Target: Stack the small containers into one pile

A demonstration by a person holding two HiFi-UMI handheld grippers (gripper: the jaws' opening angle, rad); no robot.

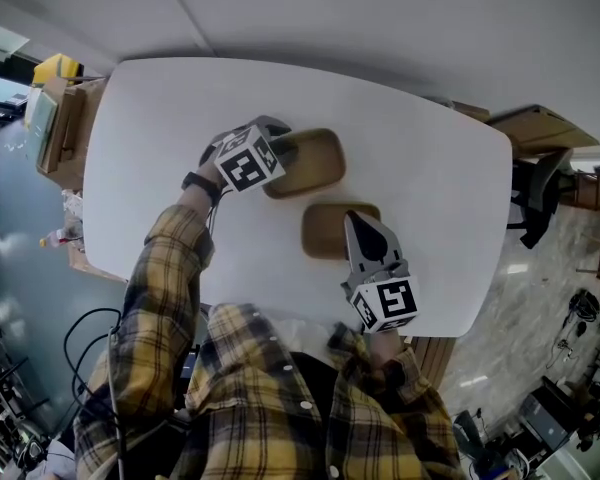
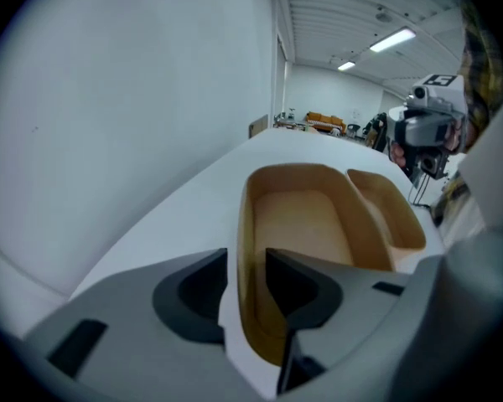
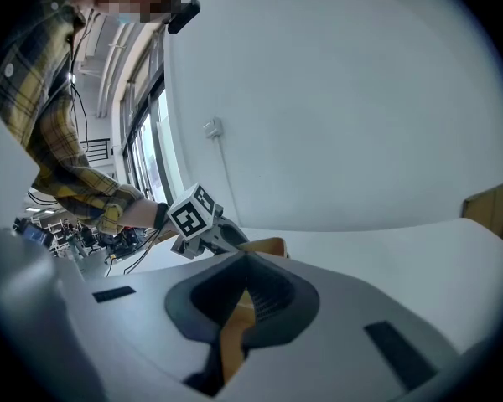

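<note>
Head view: showing two tan containers lying just beside each other on the white table (image 1: 430,168), the far tray (image 1: 320,168) and the near tray (image 1: 325,233), not yet stacked; left gripper (image 1: 285,151) sitting at the far tray's left end, right gripper (image 1: 355,220) at the near tray's right side.
Left gripper view: looking along the far tray, straddling its end wall with one jaw outside and one inside, standing apart with a gap showing, not pinching.
Right gripper view: pressing together on a thin tan strip of wall, gripping the near tray by its rim.
Far tray: resting flat and empty on the table, probably serving as the base of the pile.
Near tray: sitting low beside the far tray; resting or barely raised, cannot tell which.
Step in hand: apparently getting ready to bring the near tray over onto the far one.
Next move: calling for lifting the near tray clear of the table, carrying it above the far tray, lining up the long sides and lowering it inside, while keeping the left jaws clear of the rim.
</note>
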